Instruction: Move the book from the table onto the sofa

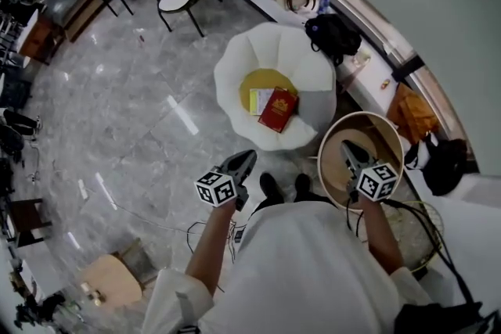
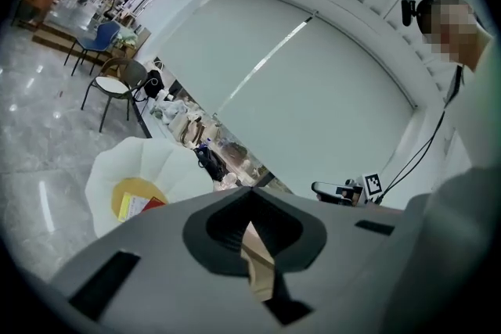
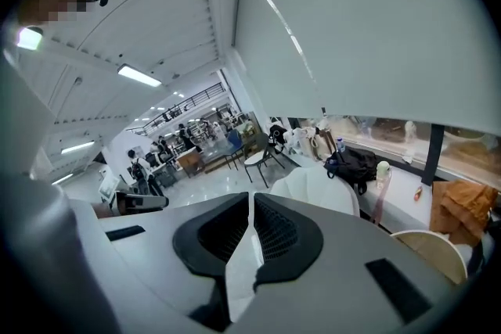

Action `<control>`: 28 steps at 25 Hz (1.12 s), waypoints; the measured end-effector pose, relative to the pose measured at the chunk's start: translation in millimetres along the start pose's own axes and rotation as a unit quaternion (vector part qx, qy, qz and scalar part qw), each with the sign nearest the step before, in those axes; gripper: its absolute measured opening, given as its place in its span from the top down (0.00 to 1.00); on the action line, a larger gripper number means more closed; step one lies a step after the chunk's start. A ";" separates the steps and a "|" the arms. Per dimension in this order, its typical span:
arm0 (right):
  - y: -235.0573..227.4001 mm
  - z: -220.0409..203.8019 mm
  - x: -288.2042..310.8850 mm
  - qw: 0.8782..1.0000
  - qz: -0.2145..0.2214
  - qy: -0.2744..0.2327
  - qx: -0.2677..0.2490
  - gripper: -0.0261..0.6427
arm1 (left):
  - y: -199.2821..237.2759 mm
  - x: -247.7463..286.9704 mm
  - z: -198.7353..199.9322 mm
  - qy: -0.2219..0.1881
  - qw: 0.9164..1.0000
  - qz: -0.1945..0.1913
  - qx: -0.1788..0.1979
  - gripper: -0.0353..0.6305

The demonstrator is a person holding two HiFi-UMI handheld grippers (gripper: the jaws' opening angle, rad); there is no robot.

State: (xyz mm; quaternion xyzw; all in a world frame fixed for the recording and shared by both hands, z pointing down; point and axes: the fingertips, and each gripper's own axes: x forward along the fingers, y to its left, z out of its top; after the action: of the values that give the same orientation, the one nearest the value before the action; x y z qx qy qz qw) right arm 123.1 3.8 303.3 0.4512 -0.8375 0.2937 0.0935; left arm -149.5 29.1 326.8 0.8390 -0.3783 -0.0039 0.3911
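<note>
The red hardcover book (image 1: pixel 278 110) is lying flat on the white, petal-shaped sofa (image 1: pixel 235 66) in the middle of the frame, partly on its round yellow cushion (image 1: pixel 266 80). Both the left gripper (image 1: pixel 246 159) and the right gripper (image 1: pixel 347 146) are closed up tight with nothing in them. The round wooden surface (image 1: pixel 329 172) sits lower right, over a glossy grey marble floor (image 1: pixel 117 90).

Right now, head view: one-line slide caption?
Red book lies on white sofa; left gripper and right gripper shut, empty.

Open floor (image 1: pixel 133 105) lies left of the sofa (image 1: pixel 235 66); a round table (image 1: pixel 383 141) crowds its right.
</note>
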 end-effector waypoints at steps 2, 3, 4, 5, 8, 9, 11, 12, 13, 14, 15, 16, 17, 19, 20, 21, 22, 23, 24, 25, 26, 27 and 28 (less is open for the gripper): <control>-1.2 6.8 -6.2 1.000 0.009 0.002 -0.021 0.90 | -11.4 1.6 1.9 0.005 1.000 0.008 0.029 0.94; -0.7 9.1 -8.1 0.999 0.014 0.004 -0.032 0.90 | -16.8 1.9 2.6 0.007 0.999 0.013 0.040 0.94; 0.4 11.1 -9.4 0.999 0.020 0.007 -0.042 0.90 | -22.1 2.0 3.1 0.007 0.999 0.016 0.048 0.94; 1.9 13.0 -10.3 0.998 0.026 0.008 -0.050 0.90 | -27.0 2.3 3.5 0.006 0.999 0.018 0.051 0.94; 6.3 18.6 -13.0 0.997 0.044 0.004 -0.060 0.90 | -38.7 3.2 4.6 -0.006 0.999 0.018 0.045 0.94; 7.2 20.0 -14.4 0.997 0.048 0.001 -0.059 0.90 | -41.6 2.7 5.1 -0.010 0.999 0.019 0.042 0.94; 8.1 22.0 -17.3 0.997 0.051 -0.003 -0.053 0.90 | -46.1 0.3 5.3 -0.017 0.999 0.021 0.037 0.94; 8.1 22.8 -18.4 0.997 0.052 -0.005 -0.050 0.90 | -47.9 -0.6 4.8 -0.019 0.999 0.022 0.036 0.94; 7.7 23.0 -19.2 0.997 0.053 -0.006 -0.048 0.90 | -49.4 -1.0 3.6 -0.019 0.999 0.023 0.036 0.94; 6.9 22.1 -20.1 0.997 0.054 -0.007 -0.047 0.90 | -50.7 -1.1 1.5 -0.017 0.999 0.022 0.037 0.94; 6.0 20.5 -20.9 0.998 0.053 -0.008 -0.045 0.90 | -51.7 -1.3 -1.0 -0.014 0.999 0.022 0.039 0.94; 5.3 18.7 -21.6 0.998 0.052 -0.009 -0.043 0.90 | -52.3 -1.8 -3.2 -0.012 0.999 0.021 0.041 0.94; 4.8 17.2 -22.2 0.998 0.050 -0.010 -0.041 0.90 | -52.6 -2.5 -4.6 -0.010 0.999 0.020 0.041 0.94; 4.0 16.7 -22.9 0.998 0.047 -0.014 -0.037 0.90 | -52.9 -3.2 -5.2 -0.009 0.999 0.019 0.041 0.94; 3.5 17.4 -23.4 0.998 0.045 -0.016 -0.035 0.90 | -53.2 -2.9 -5.3 -0.009 0.999 0.018 0.040 0.94; 2.9 18.2 -23.7 0.998 0.044 -0.018 -0.034 0.90 | -53.4 -2.2 -5.6 -0.008 0.999 0.017 0.039 0.94; 2.3 19.0 -23.8 0.998 0.043 -0.020 -0.033 0.90 | -53.7 -1.3 -6.0 -0.007 0.999 0.016 0.039 0.94; 2.0 19.5 -23.7 0.998 0.042 -0.022 -0.033 0.90 | -53.8 -0.5 -6.5 -0.006 0.999 0.015 0.040 0.94; 2.0 19.7 -23.4 0.998 0.042 -0.023 -0.033 0.90 | -53.8 0.2 -6.9 -0.004 0.999 0.013 0.041 0.94; 2.0 19.7 -23.0 0.998 0.042 -0.023 -0.033 0.90 | -53.9 0.9 -7.1 -0.003 0.999 0.012 0.043 0.94; 2.1 19.6 -22.5 0.998 0.041 -0.023 -0.033 0.90 | -54.1 1.6 -6.8 -0.002 0.999 0.011 0.045 0.94; 2.2 19.6 -21.8 0.998 0.041 -0.023 -0.033 0.90 | -54.3 2.3 -5.8 -0.001 0.999 0.010 0.046 0.94; 2.5 20.0 -21.0 0.998 0.040 -0.022 -0.034 0.90 | -54.4 2.7 -4.2 0.000 0.999 0.009 0.047 0.94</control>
State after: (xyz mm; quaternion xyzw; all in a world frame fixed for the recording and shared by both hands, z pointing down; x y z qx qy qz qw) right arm 135.3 8.1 277.2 0.4198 -0.8664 0.2586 0.0785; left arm -111.9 52.3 294.6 0.8529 -0.3861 0.0173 0.3510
